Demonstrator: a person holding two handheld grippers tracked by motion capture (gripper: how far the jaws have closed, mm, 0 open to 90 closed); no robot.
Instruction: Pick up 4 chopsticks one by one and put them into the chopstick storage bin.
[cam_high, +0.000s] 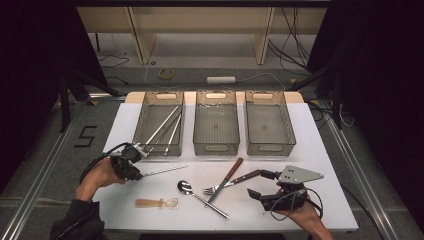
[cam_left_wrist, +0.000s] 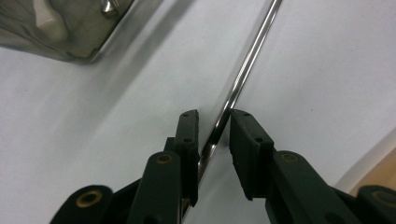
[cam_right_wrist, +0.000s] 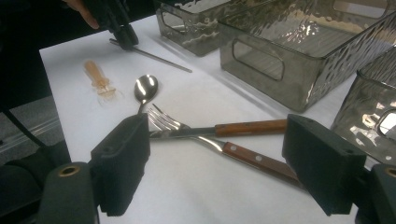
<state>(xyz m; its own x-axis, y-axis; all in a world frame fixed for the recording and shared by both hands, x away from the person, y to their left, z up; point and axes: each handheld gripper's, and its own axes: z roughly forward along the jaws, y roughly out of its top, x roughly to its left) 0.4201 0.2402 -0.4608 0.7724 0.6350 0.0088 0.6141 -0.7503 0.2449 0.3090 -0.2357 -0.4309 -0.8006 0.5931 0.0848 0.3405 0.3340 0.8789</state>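
**Q:** Which gripper is engaged, and how does the part lie relative to it?

**A:** The left gripper (cam_left_wrist: 212, 135) straddles a metal chopstick (cam_high: 165, 171) on the white table (cam_high: 325, 165), just in front of the left bin (cam_high: 159, 122). In the left gripper view the rod runs between the jaws along their line and away toward the upper right — its long axis in line with the gripper. The jaws stand narrowly apart; contact on the left pad looks likely, but a firm clamp cannot be confirmed.

**Q:** And the right side?

**A:** The right gripper (cam_right_wrist: 233, 163) is spread wide, holding nothing, aimed at the crossed fork (cam_high: 231, 182) and knife (cam_high: 226, 180). The spoon (cam_high: 200, 195) lies nearer the centre.

**Q:** Obscured items?

**A:** The chopstick's near end is hidden behind the jaws. The amber piece (cam_high: 155, 202) is too blurred to identify.
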